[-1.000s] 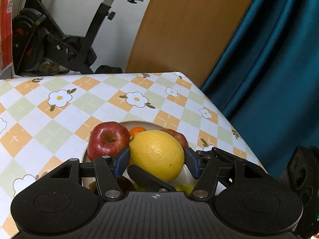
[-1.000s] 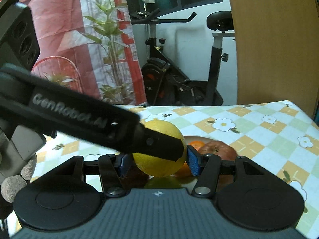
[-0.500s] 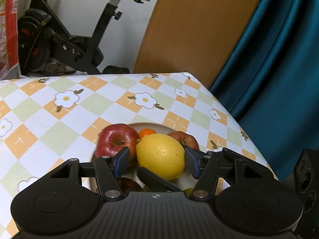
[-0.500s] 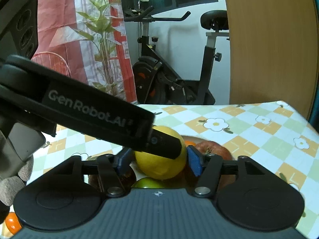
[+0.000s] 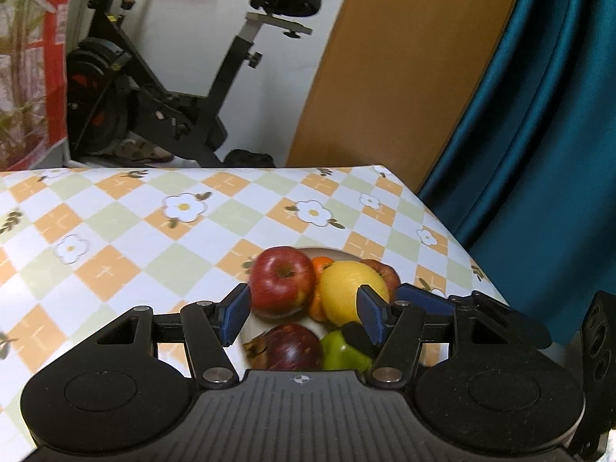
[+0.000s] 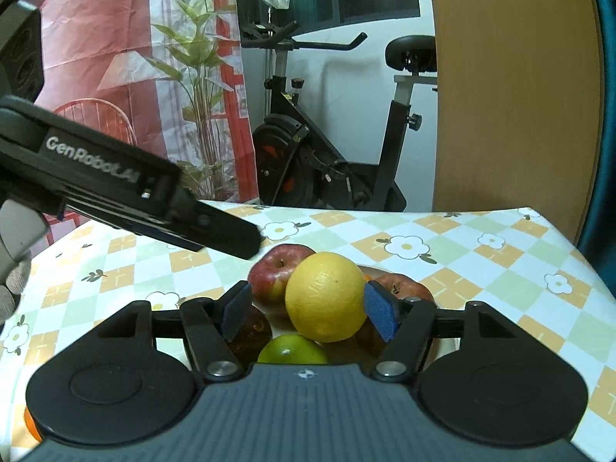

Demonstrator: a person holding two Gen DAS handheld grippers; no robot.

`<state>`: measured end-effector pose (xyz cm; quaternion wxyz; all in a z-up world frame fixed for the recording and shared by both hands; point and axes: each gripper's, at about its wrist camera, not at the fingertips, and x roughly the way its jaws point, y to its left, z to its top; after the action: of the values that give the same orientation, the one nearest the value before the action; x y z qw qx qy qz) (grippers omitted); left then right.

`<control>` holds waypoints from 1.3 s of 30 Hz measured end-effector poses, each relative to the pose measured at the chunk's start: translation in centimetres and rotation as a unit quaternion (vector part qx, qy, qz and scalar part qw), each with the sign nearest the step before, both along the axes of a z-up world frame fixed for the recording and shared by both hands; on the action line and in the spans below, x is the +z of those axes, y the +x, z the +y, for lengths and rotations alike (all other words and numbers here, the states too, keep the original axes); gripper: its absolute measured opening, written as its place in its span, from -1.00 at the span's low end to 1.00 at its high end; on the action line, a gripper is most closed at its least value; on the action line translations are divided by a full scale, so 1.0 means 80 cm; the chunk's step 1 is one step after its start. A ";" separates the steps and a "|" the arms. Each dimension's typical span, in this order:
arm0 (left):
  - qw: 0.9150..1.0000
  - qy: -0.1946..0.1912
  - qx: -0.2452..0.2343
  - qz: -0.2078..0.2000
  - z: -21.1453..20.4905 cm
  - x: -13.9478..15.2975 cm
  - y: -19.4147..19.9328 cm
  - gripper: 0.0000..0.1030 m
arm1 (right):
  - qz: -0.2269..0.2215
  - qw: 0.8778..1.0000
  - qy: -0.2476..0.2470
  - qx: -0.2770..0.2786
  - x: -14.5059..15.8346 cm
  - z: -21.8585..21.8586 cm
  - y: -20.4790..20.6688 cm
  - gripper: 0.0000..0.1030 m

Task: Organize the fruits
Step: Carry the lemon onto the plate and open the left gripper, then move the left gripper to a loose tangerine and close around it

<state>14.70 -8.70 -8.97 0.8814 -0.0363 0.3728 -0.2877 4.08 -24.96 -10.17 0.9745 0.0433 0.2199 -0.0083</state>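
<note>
On the plate (image 6: 375,269) atop the fruit pile, the lemon (image 6: 325,296) sits between the right gripper's (image 6: 308,310) opening jaws, nearer than the empty, half-open left gripper (image 5: 300,315).

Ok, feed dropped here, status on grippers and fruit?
Left gripper open, empty. Right gripper jaws opening around lemon, which tops the fruit pile on the plate. Nothing in the way.

Opening right gripper (image 6: 308,310) around lemon (image 6: 325,296), atop fruit pile on plate (image 6: 379,269); red apple (image 6: 275,275) left of lemon, green apple (image 6: 290,350) below, left gripper (image 6: 215,231) above-left.
</note>
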 end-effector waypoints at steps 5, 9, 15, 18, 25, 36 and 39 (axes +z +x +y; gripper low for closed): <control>1.000 0.006 0.014 -0.011 0.027 0.010 -0.017 0.23 | -0.003 1.000 0.000 0.002 0.008 0.010 -0.008 0.31; 0.999 0.020 0.026 -0.033 0.047 0.017 -0.038 0.23 | -0.004 1.000 0.010 0.012 0.012 0.020 -0.015 0.31; 0.998 0.025 0.041 -0.043 0.071 0.019 -0.060 0.23 | 0.009 0.999 0.035 0.029 0.008 0.043 -0.021 0.32; 0.997 0.029 0.051 -0.045 0.085 0.016 -0.072 0.23 | 0.020 0.998 0.032 0.045 0.003 0.060 -0.021 0.32; 0.997 0.024 0.070 -0.035 0.115 0.004 -0.094 0.23 | 0.042 0.995 0.023 0.087 -0.009 0.096 -0.026 0.32; 0.996 -0.001 0.093 0.009 0.160 -0.025 -0.126 0.22 | 0.064 0.989 0.002 0.130 -0.023 0.138 -0.038 0.31; 0.995 -0.011 0.097 0.018 0.169 -0.034 -0.135 0.22 | 0.063 0.988 -0.004 0.140 -0.024 0.148 -0.045 0.31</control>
<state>3.86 4.81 -11.73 0.8979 -0.0871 0.3802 -0.2043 0.48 -13.12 -12.06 0.9503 0.0078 0.2851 0.1247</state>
